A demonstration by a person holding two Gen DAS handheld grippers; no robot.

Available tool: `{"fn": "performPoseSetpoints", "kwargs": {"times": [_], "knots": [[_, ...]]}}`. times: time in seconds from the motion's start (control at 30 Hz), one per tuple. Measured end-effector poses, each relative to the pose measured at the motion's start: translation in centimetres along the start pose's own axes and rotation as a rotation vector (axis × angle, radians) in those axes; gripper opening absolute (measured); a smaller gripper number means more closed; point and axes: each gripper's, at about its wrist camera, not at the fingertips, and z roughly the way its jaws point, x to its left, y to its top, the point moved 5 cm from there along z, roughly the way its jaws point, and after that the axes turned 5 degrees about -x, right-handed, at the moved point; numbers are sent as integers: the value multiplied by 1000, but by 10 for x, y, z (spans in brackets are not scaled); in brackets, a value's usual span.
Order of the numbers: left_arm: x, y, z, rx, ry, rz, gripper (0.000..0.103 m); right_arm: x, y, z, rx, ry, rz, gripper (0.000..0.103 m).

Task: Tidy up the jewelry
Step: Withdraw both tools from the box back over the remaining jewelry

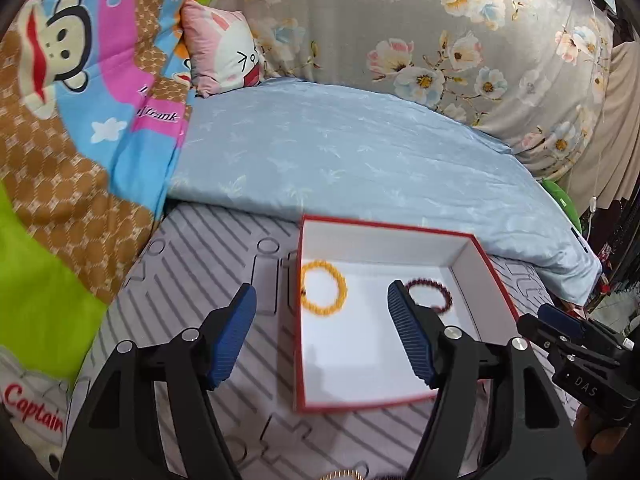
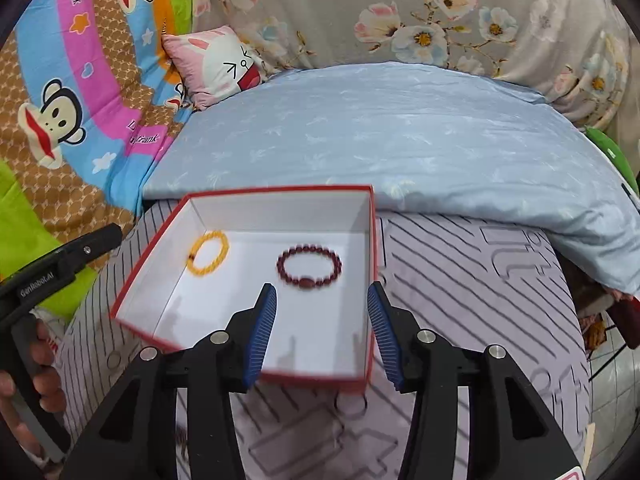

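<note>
Bracelets (image 2: pixel 309 267) in box (image 2: pixel 280 200), ahead of right claw (image 2: pixel 322 332).

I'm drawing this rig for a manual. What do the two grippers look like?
Both grippers, left gripper and right gripper, have black angular frames with triangular cut-outs, silver round pins, and blue ribbed fingers. White lettering marks the bodies. A bare hand grips one handle.

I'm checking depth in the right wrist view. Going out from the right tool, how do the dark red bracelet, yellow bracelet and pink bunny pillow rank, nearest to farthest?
From the right tool:
1. Dark red bracelet, just ahead, in the box's right half.
2. Yellow bracelet, ahead-left, by the box's left wall.
3. Pink bunny pillow, far back left, against the bedding.
</note>
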Motion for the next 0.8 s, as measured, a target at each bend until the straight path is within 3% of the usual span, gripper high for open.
{"fn": "performPoseSetpoints", "kwargs": {"times": [0.47, 0.8], "knots": [[0, -104, -76, 74, 43, 9, 65, 6, -102, -73, 59, -6, 17, 47], [9, -172, -95, 144, 94, 11, 65, 5, -163, -94, 118, -29, 46, 47]]}}
